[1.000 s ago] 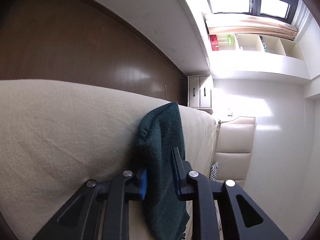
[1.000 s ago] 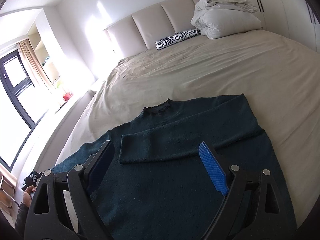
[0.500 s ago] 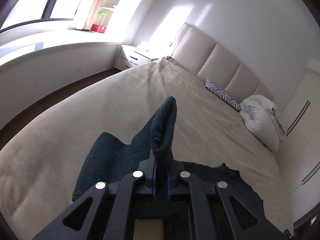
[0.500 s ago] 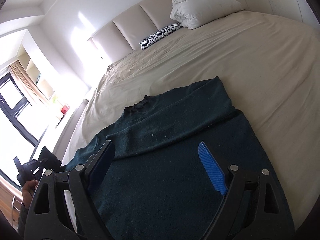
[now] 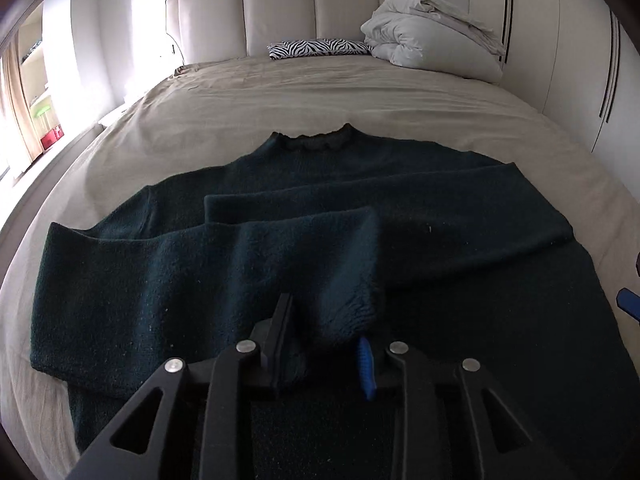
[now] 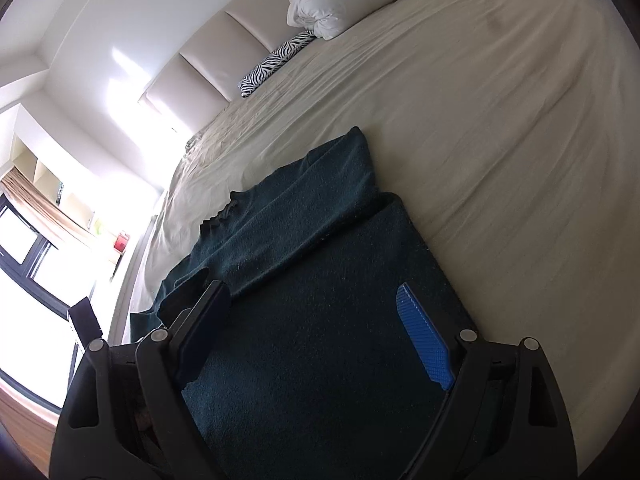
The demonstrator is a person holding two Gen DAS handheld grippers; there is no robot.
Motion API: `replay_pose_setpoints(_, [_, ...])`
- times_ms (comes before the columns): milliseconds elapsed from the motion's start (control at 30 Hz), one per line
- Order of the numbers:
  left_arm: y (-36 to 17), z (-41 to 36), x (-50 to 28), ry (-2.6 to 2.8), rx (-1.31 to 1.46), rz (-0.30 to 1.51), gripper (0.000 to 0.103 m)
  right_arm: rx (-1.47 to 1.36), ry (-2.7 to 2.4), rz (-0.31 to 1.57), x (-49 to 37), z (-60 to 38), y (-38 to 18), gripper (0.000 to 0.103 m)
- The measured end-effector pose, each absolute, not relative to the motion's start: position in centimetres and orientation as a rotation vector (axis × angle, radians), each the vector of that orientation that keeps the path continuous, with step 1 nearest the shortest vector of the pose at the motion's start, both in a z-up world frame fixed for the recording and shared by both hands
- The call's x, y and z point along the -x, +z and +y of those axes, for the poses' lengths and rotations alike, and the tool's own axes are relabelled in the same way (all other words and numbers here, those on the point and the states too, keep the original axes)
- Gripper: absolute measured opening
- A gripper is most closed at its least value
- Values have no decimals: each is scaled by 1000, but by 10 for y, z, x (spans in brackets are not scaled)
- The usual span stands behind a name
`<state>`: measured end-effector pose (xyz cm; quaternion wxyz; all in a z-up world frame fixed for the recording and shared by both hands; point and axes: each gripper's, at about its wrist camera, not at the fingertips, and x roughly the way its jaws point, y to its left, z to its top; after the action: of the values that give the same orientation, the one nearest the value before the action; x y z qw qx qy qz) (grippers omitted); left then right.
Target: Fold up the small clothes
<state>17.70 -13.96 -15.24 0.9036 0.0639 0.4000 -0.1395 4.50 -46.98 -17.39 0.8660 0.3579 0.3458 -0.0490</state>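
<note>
A dark green sweater [image 5: 460, 208] lies flat on the beige bed [image 5: 360, 92], collar towards the headboard. One sleeve is folded across its chest. My left gripper [image 5: 326, 344] has its jaws apart, and the cuff of the other sleeve [image 5: 348, 300] lies loosely between them, laid over the sweater's body. My right gripper [image 6: 316, 328] is open and empty, low over the sweater's [image 6: 320, 320] lower right part. Its blue pad [image 5: 630, 306] shows at the right edge of the left wrist view.
A zebra-print pillow [image 5: 320, 48] and a bundled white duvet [image 5: 432, 40] lie at the padded headboard [image 5: 280, 12]. Windows, shelves and a red box [image 6: 120, 242] are on the left side of the room. White wardrobe doors [image 5: 580, 40] stand on the right.
My left gripper carried the sleeve cuff from the bed's left side over the sweater's body, then its jaws parted around the cuff. My right gripper tilted and shifted towards the sweater's right edge.
</note>
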Motion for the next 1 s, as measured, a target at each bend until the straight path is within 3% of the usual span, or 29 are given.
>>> replay_pose_setpoints(100, [-139,-113,-169,-286,-96,786,78,-746,-50,764,-70,-460,-180,85])
replay_pose_setpoints(133, [-137,-105,-165,-291,-83,783,83,-748,-23,775,-80,-455,-182,85])
replay_pose_setpoints(467, [-124,4,-136,-268,184,812,82,-734,180,978,-196,-371,-202,84])
replay_pose_setpoints(667, [-120,53,-136,-198,255,784,80,-679,182,1078,-232,-326,-218,70])
replay_pose_setpoints(733, [-119,63,-138,-187,272,778,78,-656,176,1096,-237,-316,-216,57])
replay_pose_setpoints(800, [-117,72,-140,-178,303,767,77,-607,171,1126,-240,-306,-213,36])
replay_pose_setpoints(933, [-117,81,-145,-170,351,766,74,-544,202,1147,-241,-291,-211,35])
replay_pose_setpoints(967, [-117,83,-145,-171,356,768,73,-537,213,1149,-242,-288,-210,31])
replay_pose_setpoints(1000, [-116,84,-146,-171,358,769,72,-522,217,1153,-244,-286,-210,17])
